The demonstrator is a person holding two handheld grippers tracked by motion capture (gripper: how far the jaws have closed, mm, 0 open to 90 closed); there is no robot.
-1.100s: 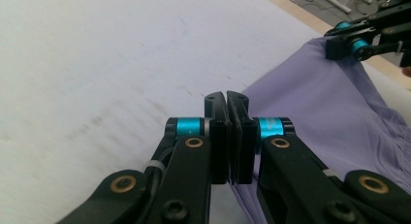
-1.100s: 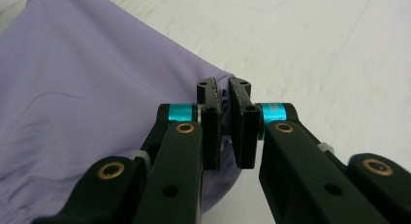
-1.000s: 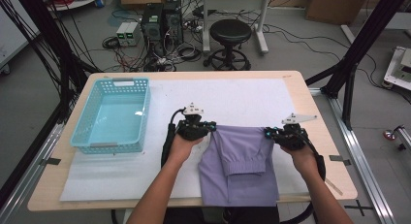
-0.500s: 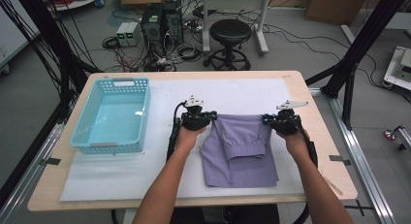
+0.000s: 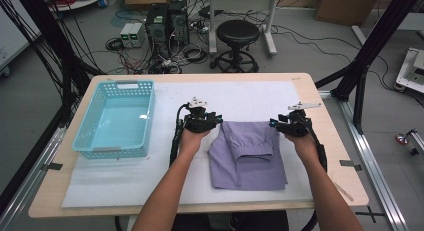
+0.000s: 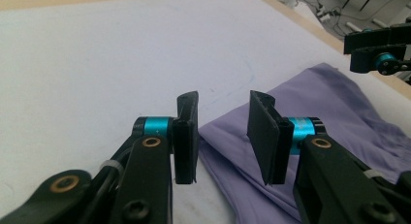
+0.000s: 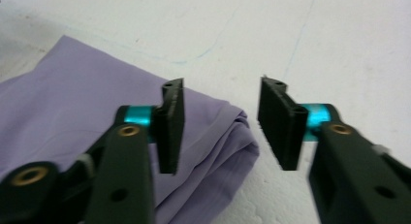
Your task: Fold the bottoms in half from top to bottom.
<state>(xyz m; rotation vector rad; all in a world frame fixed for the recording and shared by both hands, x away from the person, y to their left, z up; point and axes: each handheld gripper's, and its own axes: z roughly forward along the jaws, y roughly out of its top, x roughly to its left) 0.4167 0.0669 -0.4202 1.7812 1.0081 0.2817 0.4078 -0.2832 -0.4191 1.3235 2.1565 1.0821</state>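
A folded purple garment [image 5: 247, 153] lies flat on the white mat [image 5: 250, 96] in the middle of the table. My left gripper [image 5: 216, 121] rests at its far left corner and my right gripper [image 5: 274, 123] at its far right corner. In the left gripper view the jaws [image 6: 223, 132] stand apart over the garment's corner [image 6: 334, 112], and no pad presses on it. In the right gripper view the gripper [image 7: 220, 122] is open over the folded edge [image 7: 72, 88]. Both pairs of jaws have just been opening, and the cloth lies loose under them.
An empty light blue basket [image 5: 117, 118] stands on the left of the table. The right gripper [image 6: 378, 49] appears far off in the left gripper view. Beyond the far edge are a black stool [image 5: 239, 33], computers and cables. Black frame posts flank the table.
Both hands moved away from the person, sliding the garment up the mat. Both grippers were shut on its far corners and have since opened and let go.
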